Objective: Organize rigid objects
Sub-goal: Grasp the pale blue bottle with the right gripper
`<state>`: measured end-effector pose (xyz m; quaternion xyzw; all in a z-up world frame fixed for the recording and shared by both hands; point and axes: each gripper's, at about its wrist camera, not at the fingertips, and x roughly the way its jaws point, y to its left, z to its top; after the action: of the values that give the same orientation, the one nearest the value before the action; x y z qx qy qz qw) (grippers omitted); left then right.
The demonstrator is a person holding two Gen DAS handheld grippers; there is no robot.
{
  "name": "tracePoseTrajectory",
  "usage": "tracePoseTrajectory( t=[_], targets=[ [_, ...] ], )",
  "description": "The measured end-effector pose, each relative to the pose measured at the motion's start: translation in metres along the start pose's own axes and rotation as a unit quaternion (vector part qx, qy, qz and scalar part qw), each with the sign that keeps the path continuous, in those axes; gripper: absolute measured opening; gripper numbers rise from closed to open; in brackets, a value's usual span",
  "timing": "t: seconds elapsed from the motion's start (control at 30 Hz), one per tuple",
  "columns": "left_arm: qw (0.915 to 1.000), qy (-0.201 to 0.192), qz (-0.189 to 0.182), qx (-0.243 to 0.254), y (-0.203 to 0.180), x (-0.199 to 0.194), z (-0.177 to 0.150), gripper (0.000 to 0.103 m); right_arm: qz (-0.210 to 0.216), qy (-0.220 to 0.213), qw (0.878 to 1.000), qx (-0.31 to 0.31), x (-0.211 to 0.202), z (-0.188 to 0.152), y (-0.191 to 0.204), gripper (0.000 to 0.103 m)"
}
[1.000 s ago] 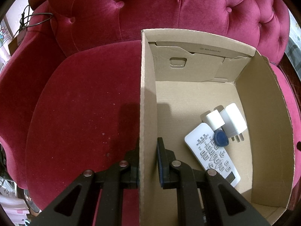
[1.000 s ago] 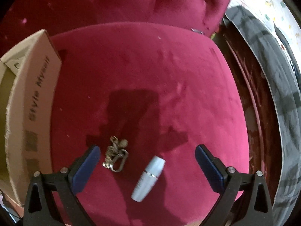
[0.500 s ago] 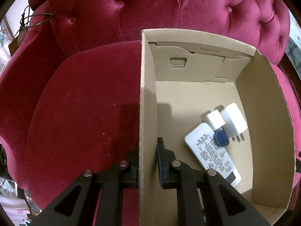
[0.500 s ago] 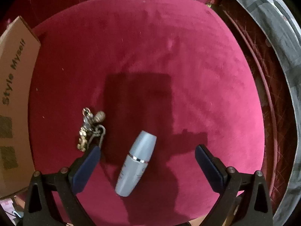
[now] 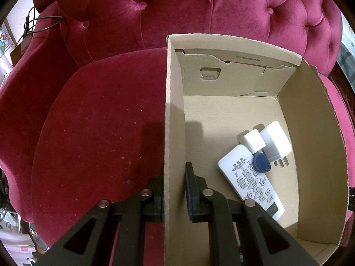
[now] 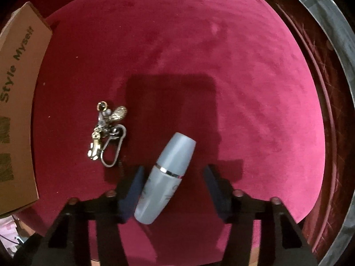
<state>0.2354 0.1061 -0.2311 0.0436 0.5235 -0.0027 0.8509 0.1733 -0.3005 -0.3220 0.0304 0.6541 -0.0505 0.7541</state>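
Our left hand-held gripper (image 5: 174,190) is clamped on the left wall of the open brown cardboard box (image 5: 175,115), one finger outside against the wall and the blue-padded finger (image 5: 189,190) inside. The box sits on the crimson velvet seat of the tufted sofa (image 5: 99,115). On the box floor, toward the right wall, lie a white remote control with grey buttons (image 5: 250,179), a small blue oval key fob (image 5: 261,163) resting on the remote's upper end, and two white plug adapters (image 5: 266,143) touching each other just beyond it; the larger one shows its metal prongs.

Our right hand-held gripper (image 6: 174,188) is part-way open around the pale grey-blue plastic bottle with a silver band (image 6: 166,177), which lies tilted on the velvet seat cushion (image 6: 244,88). The left pad (image 6: 133,190) touches or nearly touches the bottle's lower body; the right pad stands clear of it. Just left of the bottle lies a brass and silver keychain with a carabiner clip (image 6: 108,133), apart from the bottle. The box's printed outer wall appears at the far left edge of this view.
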Motion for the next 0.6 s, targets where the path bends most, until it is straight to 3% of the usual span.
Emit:
tracePoseTrajectory(
  t=[0.03,0.13,0.6],
  targets=[
    [1.0000,0.000,0.000,0.000,0.000,0.000,0.000,0.014,0.000,-0.002,1.000,-0.004,-0.001,-0.001,0.001,0.040],
    [1.0000,0.000,0.000,0.000,0.000,0.000,0.000,0.014,-0.004,-0.010,1.000,-0.009,-0.006,-0.006,0.005,0.029],
    [1.0000,0.000,-0.001,-0.001,0.000,0.000,0.000,0.014,-0.013,-0.026,0.999,-0.013,-0.021,-0.007,0.010,0.028]
  ],
)
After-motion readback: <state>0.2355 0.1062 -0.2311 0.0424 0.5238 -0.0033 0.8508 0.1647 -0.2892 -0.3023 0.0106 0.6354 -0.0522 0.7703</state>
